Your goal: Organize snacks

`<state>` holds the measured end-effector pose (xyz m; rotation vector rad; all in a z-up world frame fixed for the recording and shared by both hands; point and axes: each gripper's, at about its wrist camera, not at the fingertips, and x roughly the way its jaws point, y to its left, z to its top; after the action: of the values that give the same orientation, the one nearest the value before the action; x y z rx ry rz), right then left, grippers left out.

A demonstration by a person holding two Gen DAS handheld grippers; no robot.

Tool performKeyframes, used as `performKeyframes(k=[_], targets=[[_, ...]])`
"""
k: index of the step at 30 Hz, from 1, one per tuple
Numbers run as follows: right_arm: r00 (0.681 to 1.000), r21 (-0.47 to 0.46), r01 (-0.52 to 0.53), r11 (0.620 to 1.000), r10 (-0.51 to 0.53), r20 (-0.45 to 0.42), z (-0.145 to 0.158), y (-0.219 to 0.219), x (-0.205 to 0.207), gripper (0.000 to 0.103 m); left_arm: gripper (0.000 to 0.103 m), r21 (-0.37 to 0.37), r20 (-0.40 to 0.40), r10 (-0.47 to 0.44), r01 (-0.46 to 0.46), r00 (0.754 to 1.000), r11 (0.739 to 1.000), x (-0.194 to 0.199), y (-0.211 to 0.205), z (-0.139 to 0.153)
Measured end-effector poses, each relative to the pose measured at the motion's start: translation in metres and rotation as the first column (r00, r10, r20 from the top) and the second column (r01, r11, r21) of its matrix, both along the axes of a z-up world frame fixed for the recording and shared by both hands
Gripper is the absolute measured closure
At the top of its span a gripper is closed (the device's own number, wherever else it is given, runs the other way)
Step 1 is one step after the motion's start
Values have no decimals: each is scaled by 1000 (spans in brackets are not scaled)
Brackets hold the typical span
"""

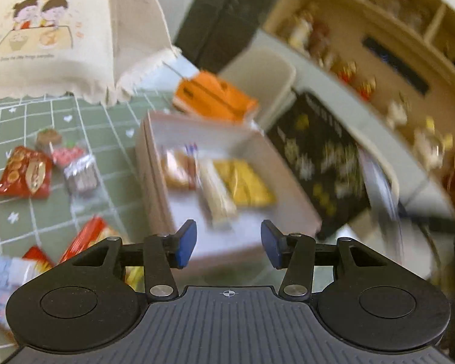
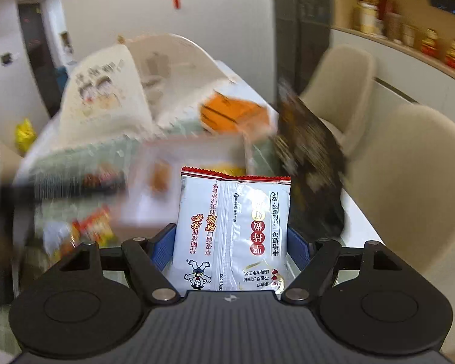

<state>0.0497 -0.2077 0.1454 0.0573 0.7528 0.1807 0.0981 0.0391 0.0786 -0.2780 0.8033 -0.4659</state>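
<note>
A pale cardboard box stands on the green grid tablecloth and holds a few snack packets, among them a yellow one. My left gripper is open and empty, just above the box's near edge. Loose snacks lie left of the box: a red packet and a silver one. My right gripper is shut on a white snack packet with red edging, held upright above the table's near side. The box shows blurred behind the packet.
An orange tissue pack lies behind the box. A beige cloth food cover stands at the back left. A dark patterned bag sits right of the box. Beige chairs stand at the table's right side.
</note>
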Motion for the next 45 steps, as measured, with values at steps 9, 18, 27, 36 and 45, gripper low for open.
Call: performKeyframes(k=[9,18,27,36,45], targets=[[991,-7,-109,994,109,-73,-9,84,135,11,51,78,-78,230,-224,970,971,-69,70,-18],[901,36,-366,930,364,-238,-67,270,207,10,51,12,-181,355,-359,917,933,-110,133,-39],[920,-37,-274,961,251,-302,-130,312,252,20,52,-30,-195,438,-452,878,892,-126,187,-47],[847,32,-419,907,403,-346,-119,285,148,56,52,-25,-161,418,-427,894,904,-105,189,-41],[813,132,-436,890,452,-367,-116,224,37,56,52,-9,-146,310,-314,940,949,-80,145,-31]])
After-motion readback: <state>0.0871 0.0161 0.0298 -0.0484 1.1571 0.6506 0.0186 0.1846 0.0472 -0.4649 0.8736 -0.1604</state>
